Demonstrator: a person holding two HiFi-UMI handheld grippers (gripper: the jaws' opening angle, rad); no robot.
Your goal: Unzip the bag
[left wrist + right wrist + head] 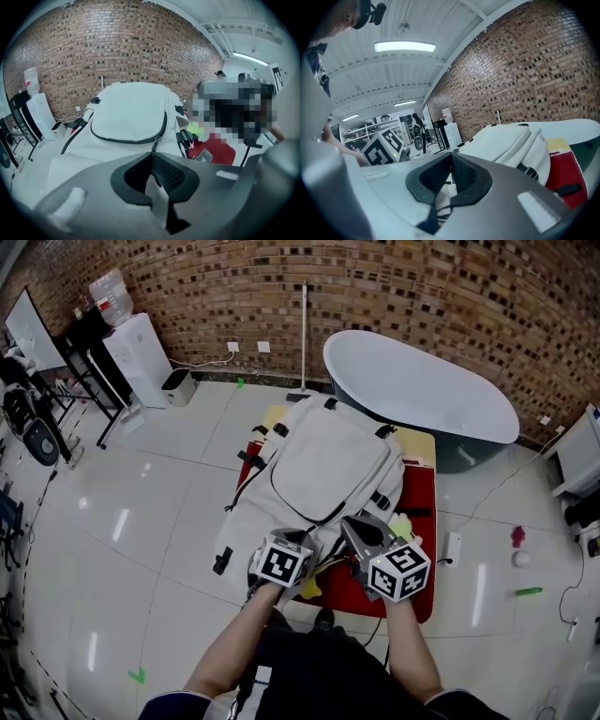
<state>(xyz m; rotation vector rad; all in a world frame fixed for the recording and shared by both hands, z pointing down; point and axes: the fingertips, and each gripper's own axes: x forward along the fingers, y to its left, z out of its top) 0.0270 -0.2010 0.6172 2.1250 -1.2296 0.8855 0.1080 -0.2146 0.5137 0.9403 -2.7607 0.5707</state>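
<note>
A white backpack [323, 460] [131, 110] [511, 140] lies flat on a red mat [419, 498]. A dark zip [126, 140] curves around its front pocket. The zip's pull [153, 144] hangs at the near end and runs down between the jaws of my left gripper [296, 544] [153, 157], which is shut on it. My right gripper [350, 523] [451, 157] rests close beside it at the bag's near edge, with its jaws together. White fabric and dark cords lie just below those jaws. I cannot see whether they pinch any of it.
A white bathtub [422, 390] stands behind the mat against the brick wall. A yellow-green soft thing [401, 524] lies by the bag's right side. A white power strip [452, 547] and a green pen [528, 592] lie on the tiled floor at right. At the left rear stands a water dispenser [141, 357].
</note>
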